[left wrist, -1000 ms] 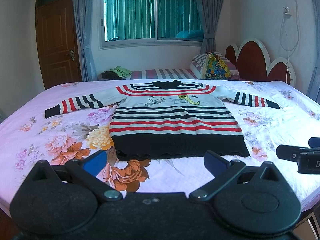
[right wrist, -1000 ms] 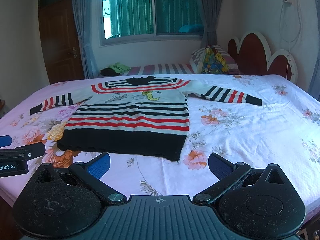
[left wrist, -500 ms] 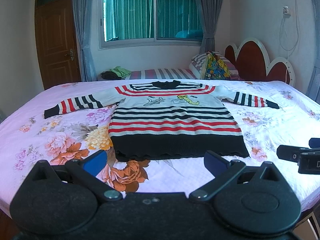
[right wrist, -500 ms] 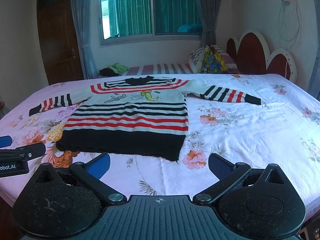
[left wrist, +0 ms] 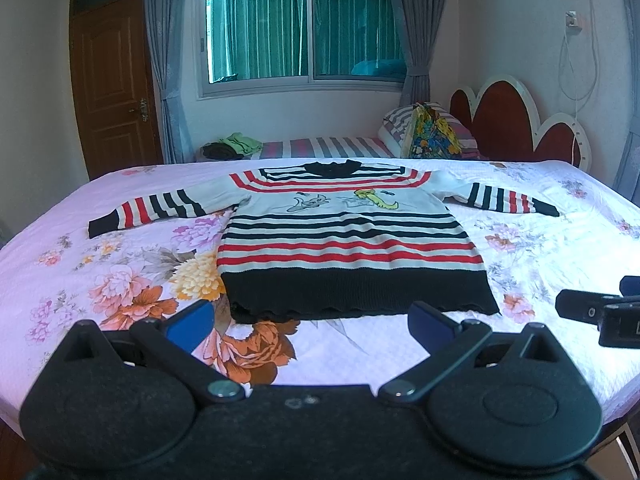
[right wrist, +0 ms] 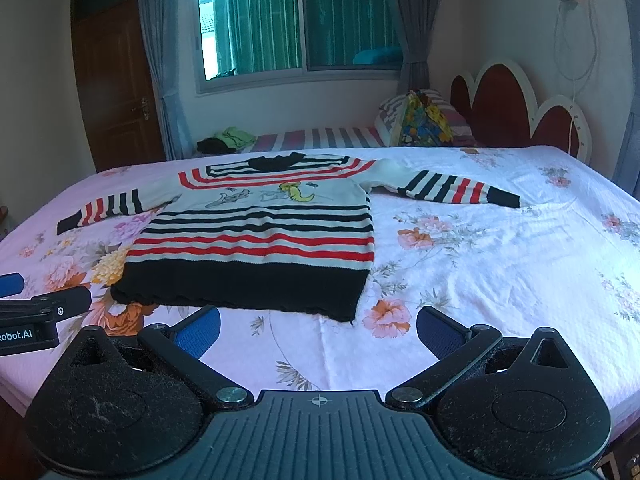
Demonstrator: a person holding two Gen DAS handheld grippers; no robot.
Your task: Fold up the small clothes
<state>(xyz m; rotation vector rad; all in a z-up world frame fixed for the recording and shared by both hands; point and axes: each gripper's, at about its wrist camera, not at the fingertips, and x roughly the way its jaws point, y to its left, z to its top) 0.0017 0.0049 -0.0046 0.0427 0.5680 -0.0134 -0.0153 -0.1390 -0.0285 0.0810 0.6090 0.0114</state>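
Nearest the lens, left tool: both blue-padded fingers spread wide apart, nothing between them, held above the near edge of the bed. Right tool: same posture, fingers splayed wide, gripping nothing, also at the near edge. Each tool shows in the other's view: the right one enters at the right margin of the left camera, the left one at the left margin of the right camera; the two are side by side, well apart. Bedsheet white to pink with large floral print, orange and yellow blooms near the left tool. Striped sweater lies flat, front side up, just beyond the tools, toward the middle of the bed; its black hem is the nearest part, close to the left tool's fingertips, not touching them. Body banded red, black and white, cartoon figures across the chest, black collar at the far end. Both sleeves stretched outward: left sleeve angled slightly toward the near side, right sleeve reaching to the right. From the right camera the sweater sits left of centre. Beyond the bed, a second bed with striped cover, a pile of green and dark clothes, striped pillows and a colourful bag. Red scalloped headboard far right. Farthest back: window with grey curtains, wooden door at far left.
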